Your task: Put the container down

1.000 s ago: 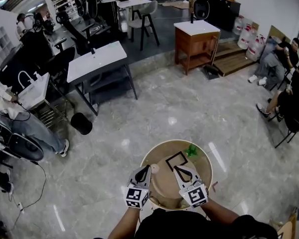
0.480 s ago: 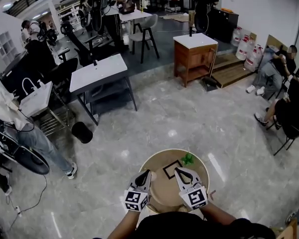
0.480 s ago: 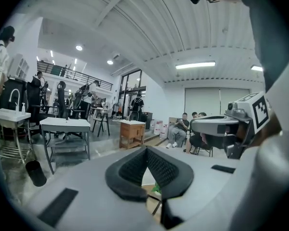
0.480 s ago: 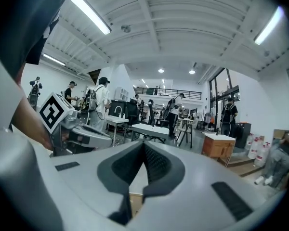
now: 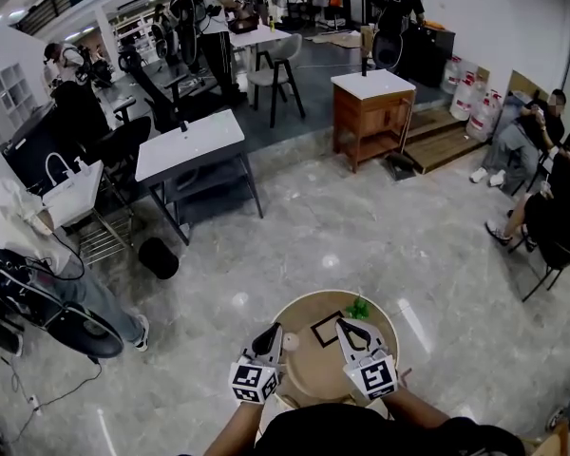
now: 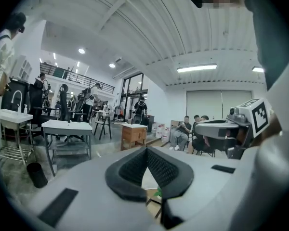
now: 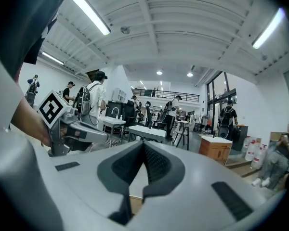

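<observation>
In the head view I hold a round tan container (image 5: 305,307) over the floor at the bottom middle. A green item (image 5: 359,308), a black square frame (image 5: 329,329) and a small pale ball (image 5: 290,343) lie inside it. My left gripper (image 5: 269,334) is shut on the near left rim and my right gripper (image 5: 345,328) on the near right rim. In the left gripper view the left gripper (image 6: 145,153) is closed, with the container's pale wall (image 6: 149,179) between the pads. The right gripper view shows the right gripper (image 7: 143,147) closed on the same wall (image 7: 137,177).
A grey table (image 5: 190,133) and a wooden cabinet (image 5: 372,89) stand farther off on the grey marble floor. A black bin (image 5: 158,257) sits to the left. People sit on chairs at the right edge (image 5: 551,193) and the left edge (image 5: 47,255).
Both grippers and the container have risen a little together. The container sits slightly lower in the head view as that view shifted. The grip has stayed the same.
</observation>
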A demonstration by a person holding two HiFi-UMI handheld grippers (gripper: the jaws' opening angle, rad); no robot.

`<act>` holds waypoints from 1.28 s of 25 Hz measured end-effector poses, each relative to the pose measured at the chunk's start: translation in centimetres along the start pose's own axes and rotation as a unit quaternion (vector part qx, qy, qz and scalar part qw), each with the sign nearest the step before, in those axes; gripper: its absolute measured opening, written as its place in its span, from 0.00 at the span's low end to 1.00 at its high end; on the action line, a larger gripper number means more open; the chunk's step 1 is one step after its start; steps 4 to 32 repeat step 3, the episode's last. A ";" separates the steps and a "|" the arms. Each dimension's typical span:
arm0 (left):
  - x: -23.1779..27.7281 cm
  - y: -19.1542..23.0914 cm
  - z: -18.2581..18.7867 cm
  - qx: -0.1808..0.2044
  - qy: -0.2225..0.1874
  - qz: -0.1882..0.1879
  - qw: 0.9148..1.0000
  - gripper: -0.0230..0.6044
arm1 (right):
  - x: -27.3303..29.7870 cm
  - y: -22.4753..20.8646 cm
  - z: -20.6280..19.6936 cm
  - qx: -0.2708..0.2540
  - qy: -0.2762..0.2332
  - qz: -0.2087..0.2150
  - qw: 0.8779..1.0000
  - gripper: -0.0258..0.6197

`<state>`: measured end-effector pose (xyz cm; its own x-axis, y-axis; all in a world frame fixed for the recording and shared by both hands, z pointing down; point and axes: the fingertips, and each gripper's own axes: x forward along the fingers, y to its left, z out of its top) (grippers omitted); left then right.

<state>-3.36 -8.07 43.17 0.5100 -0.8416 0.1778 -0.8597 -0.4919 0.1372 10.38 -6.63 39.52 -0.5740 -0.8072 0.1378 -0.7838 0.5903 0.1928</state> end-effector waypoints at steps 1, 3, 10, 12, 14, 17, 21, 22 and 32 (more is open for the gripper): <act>-0.3 -0.1 -0.3 -0.004 0.004 0.002 1.000 0.02 | -0.1 0.0 -0.1 -0.001 -0.001 0.000 1.000 0.04; -1.0 -0.4 -0.9 -0.014 0.012 0.006 1.000 0.02 | -0.3 0.0 -0.5 -0.003 -0.006 -0.001 1.000 0.04; -1.0 -0.4 -0.9 -0.014 0.012 0.006 1.000 0.02 | -0.3 0.0 -0.5 -0.003 -0.006 -0.001 1.000 0.04; -1.0 -0.4 -0.9 -0.014 0.012 0.006 1.000 0.02 | -0.3 0.0 -0.5 -0.003 -0.006 -0.001 1.000 0.04; -1.0 -0.4 -0.9 -0.014 0.012 0.006 1.000 0.02 | -0.3 0.0 -0.5 -0.003 -0.006 -0.001 1.000 0.04; -1.0 -0.4 -0.9 -0.014 0.012 0.006 1.000 0.02 | -0.3 0.0 -0.5 -0.003 -0.006 -0.001 1.000 0.04; -1.0 -0.4 -0.9 -0.014 0.012 0.006 1.000 0.02 | -0.3 0.0 -0.5 -0.003 -0.006 -0.001 1.000 0.04; -1.0 -0.4 -0.9 -0.014 0.012 0.006 1.000 0.02 | -0.3 0.0 -0.5 -0.003 -0.006 -0.001 1.000 0.04; -1.0 -0.4 -0.9 -0.014 0.012 0.006 1.000 0.02 | -0.3 0.0 -0.5 -0.003 -0.006 -0.001 1.000 0.04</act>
